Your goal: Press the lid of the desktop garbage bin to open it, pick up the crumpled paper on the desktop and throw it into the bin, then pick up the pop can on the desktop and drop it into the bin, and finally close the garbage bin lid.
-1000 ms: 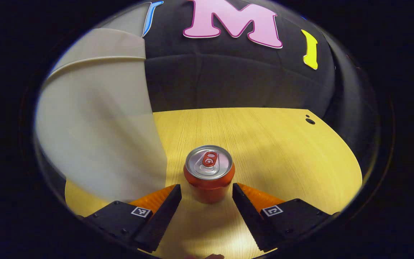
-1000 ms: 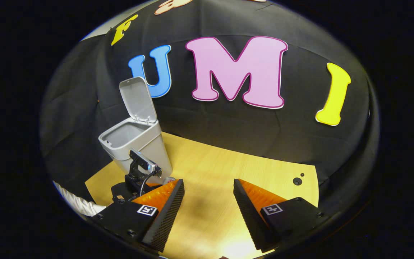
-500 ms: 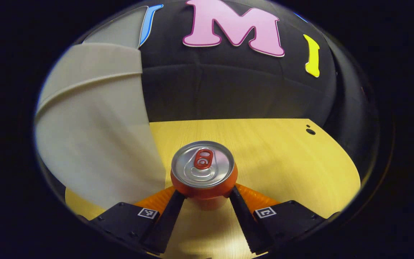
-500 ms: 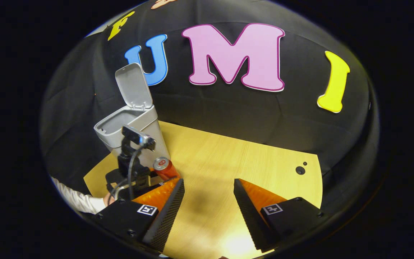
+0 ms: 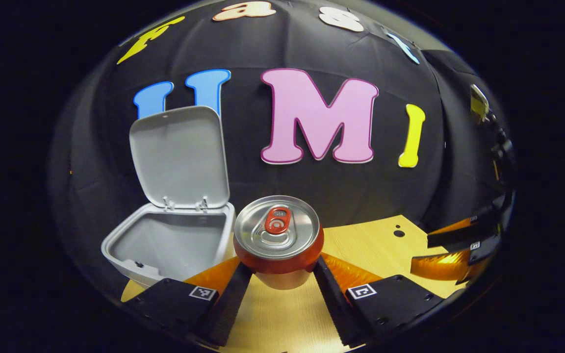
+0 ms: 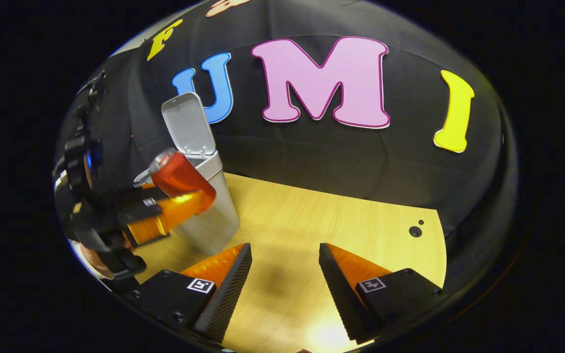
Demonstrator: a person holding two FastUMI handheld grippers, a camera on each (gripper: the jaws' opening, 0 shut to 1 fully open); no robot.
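A: Start at the left of the left gripper view; what stands there?

B: The grey garbage bin (image 5: 165, 245), with its lid (image 5: 178, 156) tipped up and back on its hinges, so the mouth is open; the inside looks plain grey, and I cannot tell what lies at the bottom.

A: And just to the right of it?

B: The pop can (image 5: 278, 240), upright, silver top and red tab facing the camera; the left gripper (image 5: 278, 289) has a finger pressed on each side of the can's body, so its jaws are clamped on it; the can sits just beside the bin's right rim, raised off the wooden desktop (image 5: 380, 240).

A: Farther right?

B: At the edge of that view, the right gripper (image 5: 459, 250), well apart from the can; its state is hard to judge there.

A: Now the right gripper view, again from the left.

B: A hand (image 6: 97, 260) holds the left gripper (image 6: 174, 206); the pop can (image 6: 179, 174) is tilted between its fingers, in front of the bin (image 6: 214, 215), near its rim; the lid (image 6: 188, 125) stands open behind it.

A: And the right gripper itself?

B: The right gripper (image 6: 285, 277) is at the bottom of its view, jaws wide apart with nothing between them, above bare desktop (image 6: 312, 220).
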